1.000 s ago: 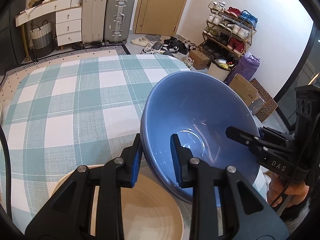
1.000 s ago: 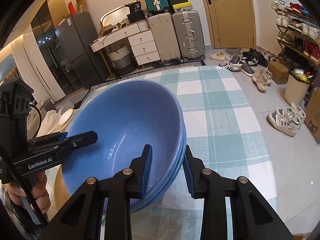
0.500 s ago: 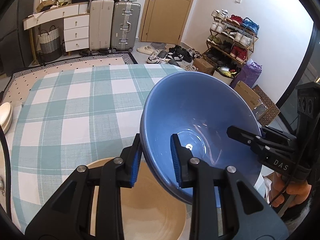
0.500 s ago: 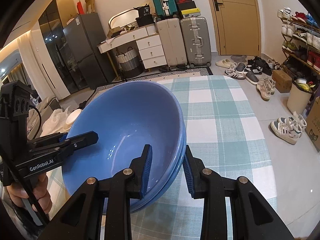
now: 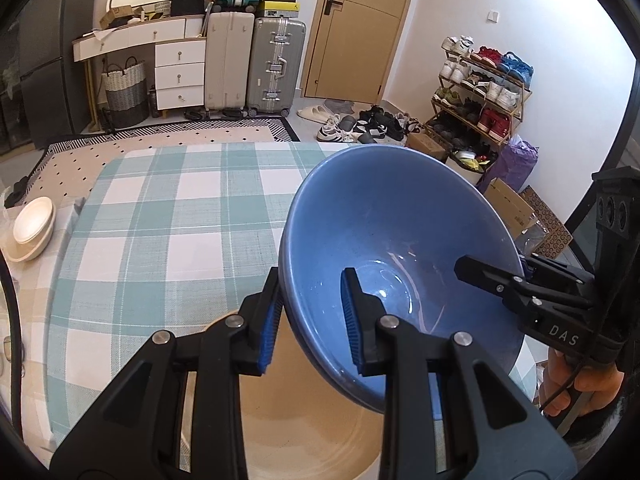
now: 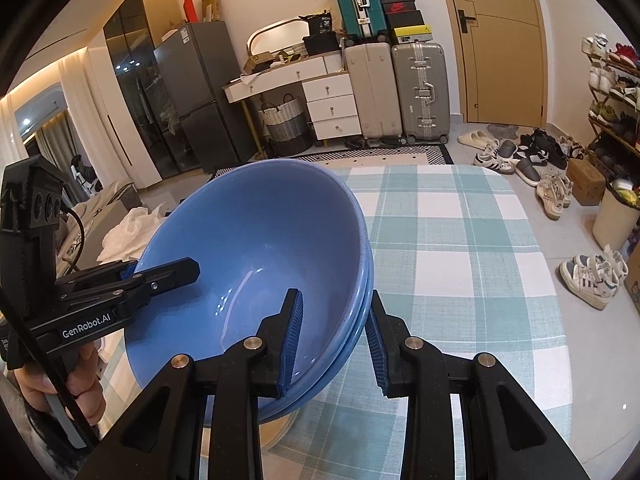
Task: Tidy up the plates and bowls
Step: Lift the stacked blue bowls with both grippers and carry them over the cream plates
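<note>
Between the left gripper's (image 5: 310, 316) blue pads sits the near rim of the blue bowls (image 5: 392, 248), clenched tight on that rim; one finger inside, one outside; at the opposite rim the right gripper (image 6: 334, 340) pinches the same way, jaws narrow, pads pressing inner and outer wall; right view shows two or three nested rims, so it's a stack of bowls, exact count unclear; two-sided grip probably because a stack this wide and heavy would tip or slip from a single pinch; stack is tilted, mouth leaning toward the cameras, held in the air above a beige plate (image 5: 304, 420) that lies on the checked tablecloth (image 5: 168, 216); not touching the plate as far as can be told; a person's hand (image 6: 60, 380) wraps the left tool's handle; outward, a small stack of cream bowls (image 5: 34, 228) sits at the table's far left edge, well apart; judgement: blue stack is mid-carry, likely heading to a free spot on the cloth; risk is bowls sliding inside each other at this tilt.
</note>
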The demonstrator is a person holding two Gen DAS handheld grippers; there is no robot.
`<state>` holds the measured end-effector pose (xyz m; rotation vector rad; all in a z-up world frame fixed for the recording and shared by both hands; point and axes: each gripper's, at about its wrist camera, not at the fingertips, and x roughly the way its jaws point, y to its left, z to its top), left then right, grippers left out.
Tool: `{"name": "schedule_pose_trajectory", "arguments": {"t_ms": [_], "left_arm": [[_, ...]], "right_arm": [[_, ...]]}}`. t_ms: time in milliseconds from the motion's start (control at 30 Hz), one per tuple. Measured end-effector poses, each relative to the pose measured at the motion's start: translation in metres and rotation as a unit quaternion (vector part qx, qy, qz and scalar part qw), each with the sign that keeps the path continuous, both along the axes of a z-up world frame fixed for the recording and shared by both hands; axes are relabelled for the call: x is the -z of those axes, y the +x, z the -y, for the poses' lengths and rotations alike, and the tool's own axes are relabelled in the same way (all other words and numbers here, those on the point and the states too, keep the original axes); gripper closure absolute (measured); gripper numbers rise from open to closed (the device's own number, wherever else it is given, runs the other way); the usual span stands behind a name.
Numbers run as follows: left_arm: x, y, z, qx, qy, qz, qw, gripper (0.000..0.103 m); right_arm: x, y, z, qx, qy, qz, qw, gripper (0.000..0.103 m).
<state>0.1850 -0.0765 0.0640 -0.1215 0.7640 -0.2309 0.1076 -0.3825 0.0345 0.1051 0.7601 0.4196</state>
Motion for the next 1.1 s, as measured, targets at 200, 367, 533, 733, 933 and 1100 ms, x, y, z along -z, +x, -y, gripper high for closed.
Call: {"name": "schedule_pose_trajectory", "arguments": {"t_ms": [200, 367, 533, 733, 933, 1100], "left_arm": [[-0.004, -0.023, -0.016, -0.016, 0.002, 0.002, 0.9999, 0.079], [-0.002, -0.038, -0.028, -0.029, 0.006, -0.002, 0.9996, 0.079], [0.003, -0.049, -0.040, -0.041, 0.005, -0.006, 0.9991, 0.079], [0.014, -0.063, -0.056, -0.055, 0.007, -0.011, 0.9984, 0.079], [0.027, -0.065, -0.073, -0.070, 0.007, -0.018, 0.9973, 0.079], [0.037, -0.064, -0.084, -0.080, 0.005, -0.025, 0.9965, 0.079]], "right_arm": [[-0.003, -0.005, -0.015, -0.016, 0.002, 0.001, 1.000, 0.071], [0.000, -0.007, -0.026, -0.027, 0.005, -0.004, 1.000, 0.071], [0.006, -0.010, -0.040, -0.040, 0.006, -0.010, 0.999, 0.071], [0.013, -0.016, -0.055, -0.053, 0.005, -0.014, 0.998, 0.071], [0.024, -0.015, -0.073, -0.068, 0.001, -0.026, 0.997, 0.071], [0.030, -0.015, -0.083, -0.078, -0.001, -0.032, 0.996, 0.071]]}}
